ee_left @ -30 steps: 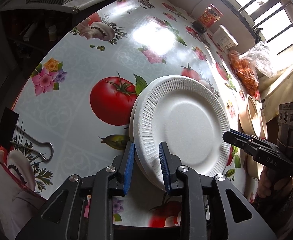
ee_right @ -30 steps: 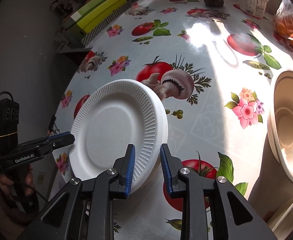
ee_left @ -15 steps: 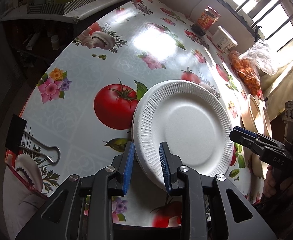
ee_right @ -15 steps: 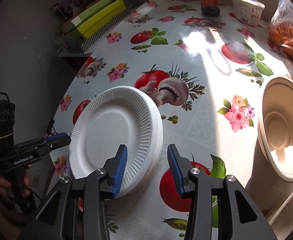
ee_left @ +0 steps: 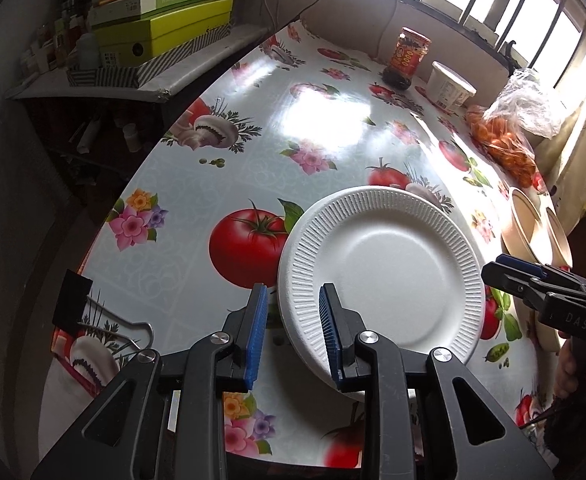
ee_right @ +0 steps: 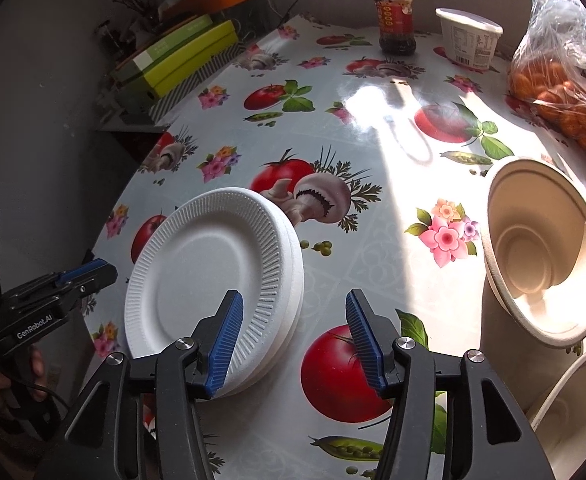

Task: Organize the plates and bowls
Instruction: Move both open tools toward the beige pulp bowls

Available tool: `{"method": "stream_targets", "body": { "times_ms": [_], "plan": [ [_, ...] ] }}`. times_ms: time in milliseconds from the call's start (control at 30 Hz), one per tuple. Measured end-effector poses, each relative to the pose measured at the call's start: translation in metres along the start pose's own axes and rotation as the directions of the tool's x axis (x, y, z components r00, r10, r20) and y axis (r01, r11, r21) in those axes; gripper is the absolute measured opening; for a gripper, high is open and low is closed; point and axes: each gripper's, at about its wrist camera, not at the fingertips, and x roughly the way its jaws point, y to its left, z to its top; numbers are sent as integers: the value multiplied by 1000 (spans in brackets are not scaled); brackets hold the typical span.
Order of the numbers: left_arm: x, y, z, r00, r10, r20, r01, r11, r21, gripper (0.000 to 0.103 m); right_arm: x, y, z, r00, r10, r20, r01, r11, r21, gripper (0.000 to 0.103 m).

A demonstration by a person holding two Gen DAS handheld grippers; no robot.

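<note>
A stack of white foam plates (ee_left: 389,268) lies on the fruit-print tablecloth; it also shows in the right wrist view (ee_right: 213,276). My left gripper (ee_left: 293,332) is open, its jaws astride the stack's near rim without pressing it. My right gripper (ee_right: 295,340) is wide open above the stack's right edge, holding nothing. Beige paper bowls (ee_right: 541,248) stand to the right, with another bowl (ee_right: 573,400) nearer; they show at the right in the left wrist view (ee_left: 533,228).
At the far table edge stand a sauce jar (ee_right: 393,16), a white tub (ee_right: 471,38) and a bag of orange fruit (ee_right: 561,92). Green boxes (ee_left: 161,32) sit on a shelf at left. A binder clip (ee_left: 93,312) grips the cloth's left edge.
My right gripper has opened wide and let go of the plate rim. The plate has settled flat on the stack. My left gripper has widened slightly and pulled back.
</note>
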Motion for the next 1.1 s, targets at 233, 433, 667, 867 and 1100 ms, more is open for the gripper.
{"method": "stream_targets", "body": {
  "times_ms": [233,433,667,867,1100],
  "plan": [
    [-6,-14,1,999,3,41,-5,999,32,28,-11,-3,-7,996,-44,78,42,999,32,56],
    [-7,-36,2,998,-14,63,10,997,71,28,-20,-5,-16,988,-77,131,69,996,63,58],
    [-7,-62,4,997,-53,64,44,990,134,28,-35,-11,-28,977,-123,176,108,990,93,59],
    [-3,-88,7,994,-94,54,82,978,190,28,-56,-17,-37,952,-207,227,184,976,117,60],
    [4,-121,11,987,-159,22,147,954,260,28,-73,-32,-47,929,-267,256,229,959,169,61]
  ]
}}
